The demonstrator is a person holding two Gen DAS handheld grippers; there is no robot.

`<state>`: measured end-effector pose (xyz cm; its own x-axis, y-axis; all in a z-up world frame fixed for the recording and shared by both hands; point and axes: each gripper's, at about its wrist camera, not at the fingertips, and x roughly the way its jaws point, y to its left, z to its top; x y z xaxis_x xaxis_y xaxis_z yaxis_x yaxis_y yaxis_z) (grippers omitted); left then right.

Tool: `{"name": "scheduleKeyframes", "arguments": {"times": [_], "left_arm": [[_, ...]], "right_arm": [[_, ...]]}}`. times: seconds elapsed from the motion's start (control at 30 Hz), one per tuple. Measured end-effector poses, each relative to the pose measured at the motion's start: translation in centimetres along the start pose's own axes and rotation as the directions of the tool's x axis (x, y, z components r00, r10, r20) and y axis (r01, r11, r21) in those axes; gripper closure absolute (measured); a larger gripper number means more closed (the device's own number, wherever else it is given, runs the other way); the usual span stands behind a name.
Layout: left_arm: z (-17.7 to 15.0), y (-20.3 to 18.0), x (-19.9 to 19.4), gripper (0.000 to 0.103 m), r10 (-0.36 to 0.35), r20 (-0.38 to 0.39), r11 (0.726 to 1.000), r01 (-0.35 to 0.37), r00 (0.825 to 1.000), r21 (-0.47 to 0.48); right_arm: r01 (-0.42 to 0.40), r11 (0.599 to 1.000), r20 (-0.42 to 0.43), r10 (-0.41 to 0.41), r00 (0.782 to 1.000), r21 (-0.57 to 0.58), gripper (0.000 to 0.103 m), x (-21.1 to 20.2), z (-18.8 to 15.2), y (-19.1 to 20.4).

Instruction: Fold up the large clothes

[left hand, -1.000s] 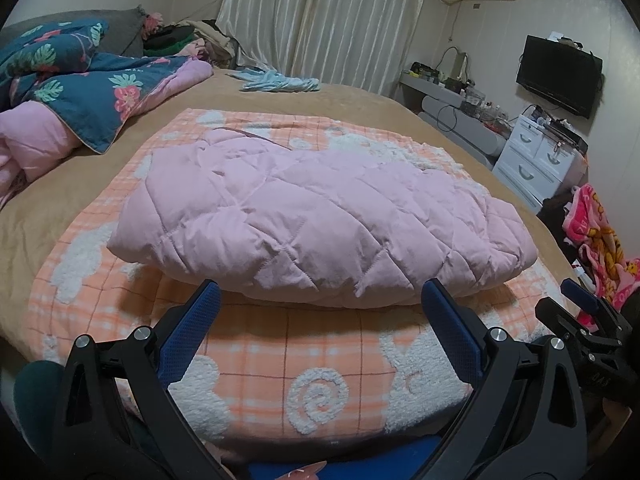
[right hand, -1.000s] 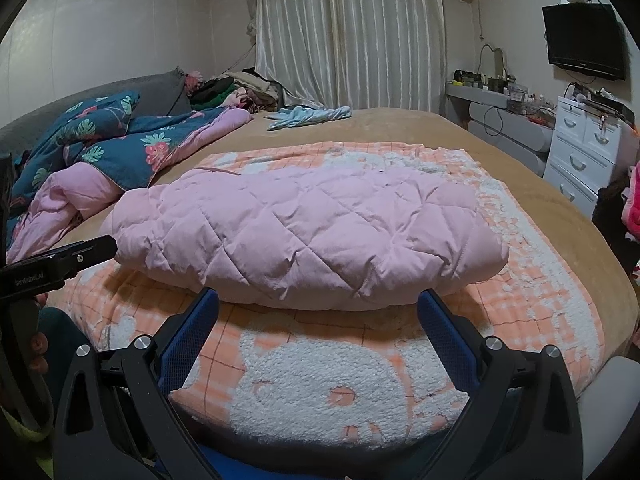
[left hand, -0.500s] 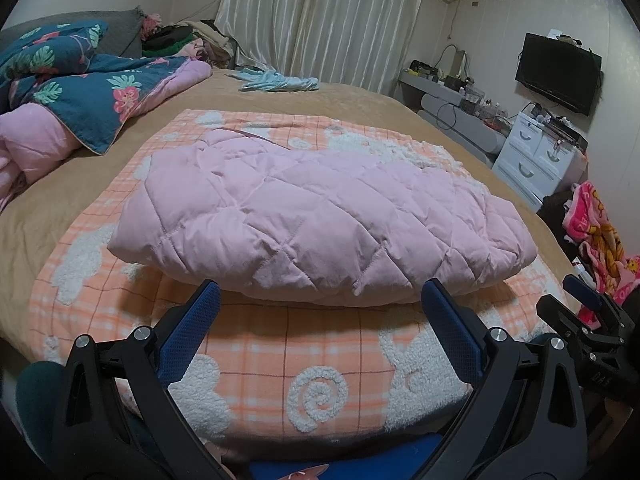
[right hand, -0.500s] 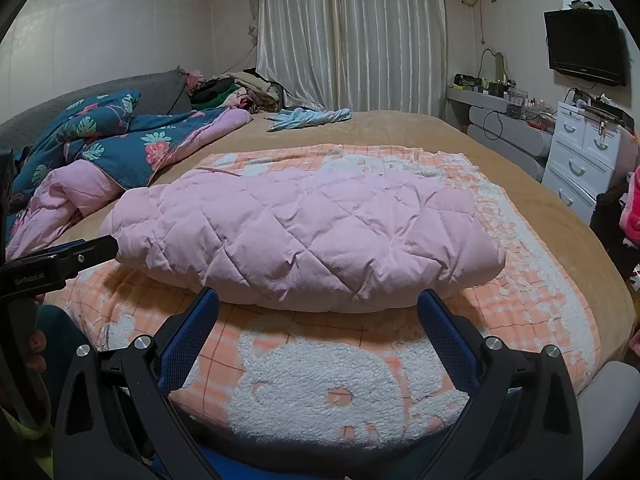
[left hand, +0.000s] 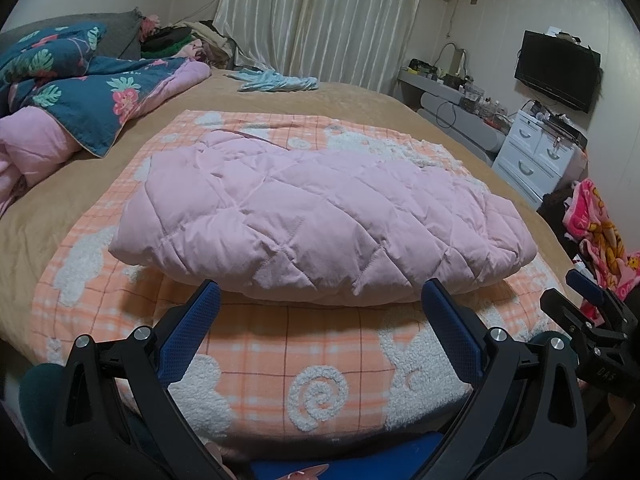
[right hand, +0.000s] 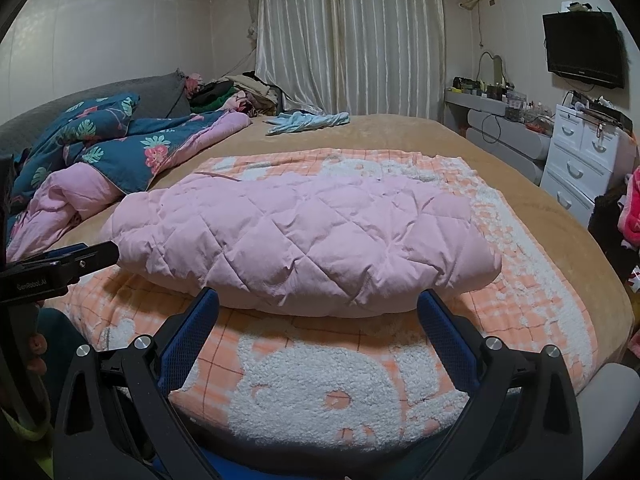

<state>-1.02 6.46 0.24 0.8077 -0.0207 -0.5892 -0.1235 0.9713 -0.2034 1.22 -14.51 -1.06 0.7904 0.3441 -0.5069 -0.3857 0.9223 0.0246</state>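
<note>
Left wrist view puts your left claw [left hand: 316, 304] nearest, its two blue-padded fingers spread wide apart with nothing between them, hovering just short of the near edge of the bed. Your right claw [right hand: 318, 306] sits the same way in its own view: fingers wide apart, empty, held low over the near edge. Under both lies the orange checked blanket [left hand: 280, 356], with its white fleecy cartoon shapes, spread across the bed's middle and reaching the near edge. On that blanket, just past the fingertips, rests the pink quilted coat [left hand: 320, 220], folded into a thick puffy bundle lying crosswise; neither claw touches it. Off to the bed's left side you have a blue floral duvet [right hand: 120, 152] bunched up with its pink lining showing. Farther back, near the far edge, a light blue garment [left hand: 276, 82] lies on the tan bedspread [right hand: 400, 136]. Beyond the bed hang pale curtains [right hand: 348, 40], and to the right stand white drawers [right hand: 584, 160] with a television [right hand: 582, 48] on the wall above.
</note>
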Motion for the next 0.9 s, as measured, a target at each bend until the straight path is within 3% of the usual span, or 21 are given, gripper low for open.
{"name": "scheduleKeyframes", "arguments": {"times": [0.9], "left_arm": [[0.34,0.45,-0.31,0.009,0.016,-0.003,1.000,-0.016,1.000,0.007]], "right_arm": [[-0.004,1.000,0.005,0.004,1.000,-0.007,0.004,-0.21,0.35,0.48]]}}
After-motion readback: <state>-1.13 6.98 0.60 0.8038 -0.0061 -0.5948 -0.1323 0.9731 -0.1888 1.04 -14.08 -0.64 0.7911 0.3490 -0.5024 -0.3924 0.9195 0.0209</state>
